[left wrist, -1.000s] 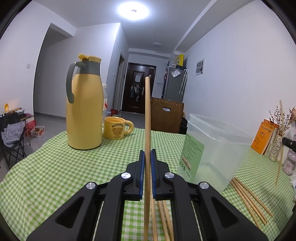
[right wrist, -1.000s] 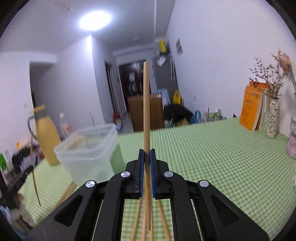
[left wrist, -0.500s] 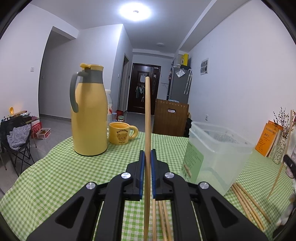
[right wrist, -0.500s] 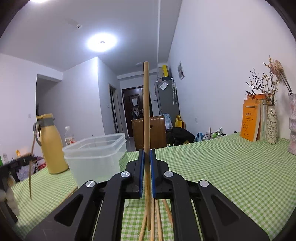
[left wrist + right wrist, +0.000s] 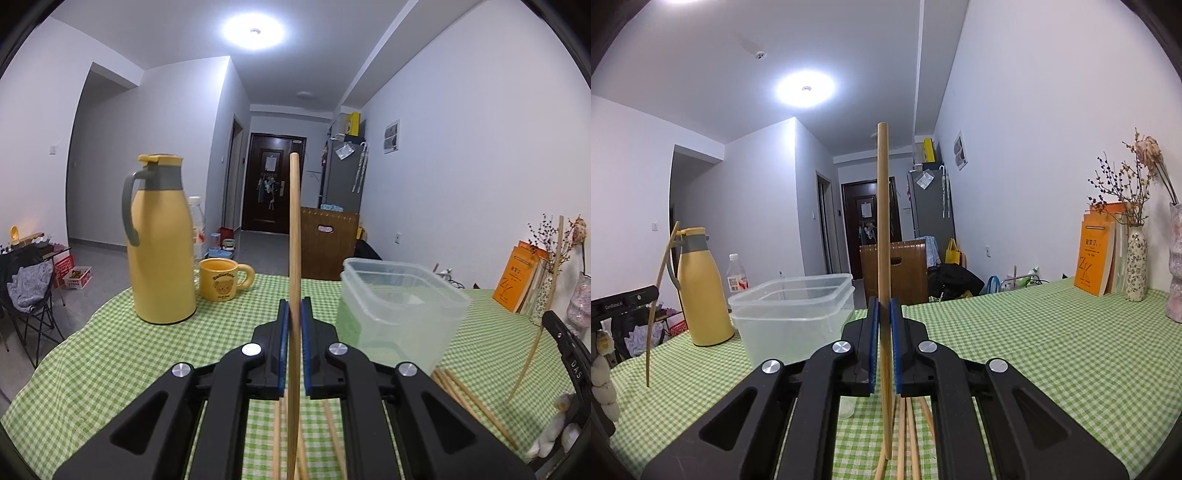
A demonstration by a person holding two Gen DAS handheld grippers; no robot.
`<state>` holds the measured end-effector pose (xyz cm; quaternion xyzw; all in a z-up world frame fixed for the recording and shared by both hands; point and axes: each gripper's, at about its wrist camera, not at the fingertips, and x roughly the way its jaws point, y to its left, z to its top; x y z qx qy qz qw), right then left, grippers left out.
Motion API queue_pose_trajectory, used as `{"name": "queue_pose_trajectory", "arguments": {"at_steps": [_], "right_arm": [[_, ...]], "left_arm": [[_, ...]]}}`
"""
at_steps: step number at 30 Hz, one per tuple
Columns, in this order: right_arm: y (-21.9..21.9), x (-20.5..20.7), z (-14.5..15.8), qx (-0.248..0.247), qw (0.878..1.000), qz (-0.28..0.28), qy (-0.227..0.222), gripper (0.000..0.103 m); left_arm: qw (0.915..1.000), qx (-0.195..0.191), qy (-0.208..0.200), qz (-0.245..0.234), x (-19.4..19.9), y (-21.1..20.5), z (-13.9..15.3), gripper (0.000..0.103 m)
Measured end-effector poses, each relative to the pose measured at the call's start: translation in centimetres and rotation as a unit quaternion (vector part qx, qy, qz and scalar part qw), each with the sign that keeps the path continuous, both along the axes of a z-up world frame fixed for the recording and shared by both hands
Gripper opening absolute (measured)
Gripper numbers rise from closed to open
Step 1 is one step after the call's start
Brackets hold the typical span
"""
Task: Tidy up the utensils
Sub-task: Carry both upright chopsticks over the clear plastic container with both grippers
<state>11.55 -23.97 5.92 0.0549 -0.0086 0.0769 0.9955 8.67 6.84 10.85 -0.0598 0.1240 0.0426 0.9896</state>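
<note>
- Looking along the left wrist view: one left gripper (image 5: 294, 343), its fingers (image 5: 282, 343) clamped tight on one upright chopstick (image 5: 294, 236); one clear container (image 5: 397, 314), one yellow jug (image 5: 162, 243) and one mug (image 5: 221, 278) stand on the checked desk (image 5: 92, 354); several loose chopsticks (image 5: 469, 402) lie beside the container.
- Right wrist view: one right gripper (image 5: 885, 343), fingers (image 5: 896, 343) closed on a second upright chopstick (image 5: 884, 236); about three more sticks (image 5: 910, 435) lie below.
</note>
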Motion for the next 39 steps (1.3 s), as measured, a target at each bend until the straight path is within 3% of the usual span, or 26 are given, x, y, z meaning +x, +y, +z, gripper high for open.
{"name": "queue_pose_trajectory", "arguments": {"at_steps": [23, 39], "right_arm": [[2.0, -1.3, 4.5, -0.013, 0.999, 0.021, -0.036, 0.007], [2.7, -0.2, 7.2, -0.004, 0.998, 0.030, -0.061, 0.007]], "left_arm": [[0.9978, -0.002, -0.045, -0.049, -0.8, -4.2, 4.0, 0.004], [0.9951, -0.004, -0.063, -0.076, 1.2, -6.5, 6.5, 0.004]]}}
